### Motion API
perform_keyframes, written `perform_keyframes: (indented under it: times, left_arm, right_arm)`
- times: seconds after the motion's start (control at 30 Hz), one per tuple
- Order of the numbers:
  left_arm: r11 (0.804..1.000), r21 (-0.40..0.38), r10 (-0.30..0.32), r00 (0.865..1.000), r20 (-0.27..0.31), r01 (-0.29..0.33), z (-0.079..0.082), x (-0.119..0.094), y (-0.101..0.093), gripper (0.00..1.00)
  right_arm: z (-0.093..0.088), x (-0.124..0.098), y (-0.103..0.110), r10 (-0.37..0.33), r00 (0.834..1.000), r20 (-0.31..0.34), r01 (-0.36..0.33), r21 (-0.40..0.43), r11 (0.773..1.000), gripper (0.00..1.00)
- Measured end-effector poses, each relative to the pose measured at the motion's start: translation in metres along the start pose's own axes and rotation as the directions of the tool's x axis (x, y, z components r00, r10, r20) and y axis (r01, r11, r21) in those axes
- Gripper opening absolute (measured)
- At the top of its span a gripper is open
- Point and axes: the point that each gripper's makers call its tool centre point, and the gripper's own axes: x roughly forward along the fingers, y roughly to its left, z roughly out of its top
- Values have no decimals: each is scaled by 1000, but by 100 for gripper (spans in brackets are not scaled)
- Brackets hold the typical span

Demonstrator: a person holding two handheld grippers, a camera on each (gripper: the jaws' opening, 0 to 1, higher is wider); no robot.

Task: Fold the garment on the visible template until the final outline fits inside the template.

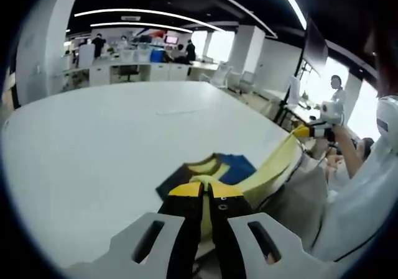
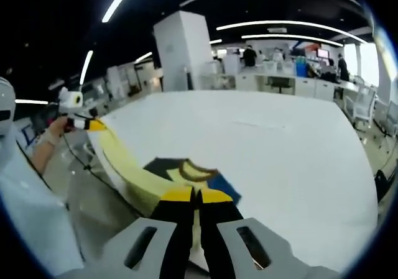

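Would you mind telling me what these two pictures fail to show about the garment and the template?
- Template: no clear outline on the white table; only a faint mark far off, too small to read.
- Garment: its near part is hidden behind the left gripper in the left gripper view, and behind the right gripper in the right gripper view.
- Its full shape and type: bunched and stretched, unclear.

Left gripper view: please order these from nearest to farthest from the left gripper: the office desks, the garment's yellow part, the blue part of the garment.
1. The garment's yellow part: pinched between the jaws of the left gripper.
2. The blue part of the garment: just beyond, on the white table, slightly right.
3. The office desks: far back, past the table.
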Motion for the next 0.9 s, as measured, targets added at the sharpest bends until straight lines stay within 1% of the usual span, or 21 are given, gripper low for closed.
perform_keyframes:
  times: [0.07, 0.27, 0.47, 0.53, 0.67, 0.8, 0.9]
  left_arm:
    - [1000, 1, 7, 1000, -1, -7, 0, 3, 3, 0]
    - [999, 15, 38, 999, -28, -37, -6, 13, 15, 0]
    - [999, 12, 42, 998, -52, -42, -14, 26, 24, 0]
    - [999, 22, 47, 997, -61, -46, -17, 31, 27, 0]
    - [999, 14, 51, 997, -59, -51, -18, 37, 31, 0]
    - [999, 15, 53, 997, -60, -52, -18, 43, 34, 0]
    - [998, 18, 57, 996, -64, -56, -19, 46, 37, 0]
  right_arm:
    - [-1, 2, -2, -4, 1000, 0, 4, 1, 1000, 3]
    - [-4, 10, -6, 1, 1000, -10, -1, 10, 1000, 3]
    - [-12, 21, -15, -8, 999, -38, 8, 17, 1000, 3]
    - [-15, 25, -17, -13, 999, -47, 13, 14, 1000, 3]
    - [-18, 31, -21, -21, 998, -64, 22, 9, 1000, 3]
    - [-24, 38, -27, -39, 997, -74, 41, 22, 999, 3]
    - [-28, 41, -27, -35, 997, -76, 38, 36, 999, 3]
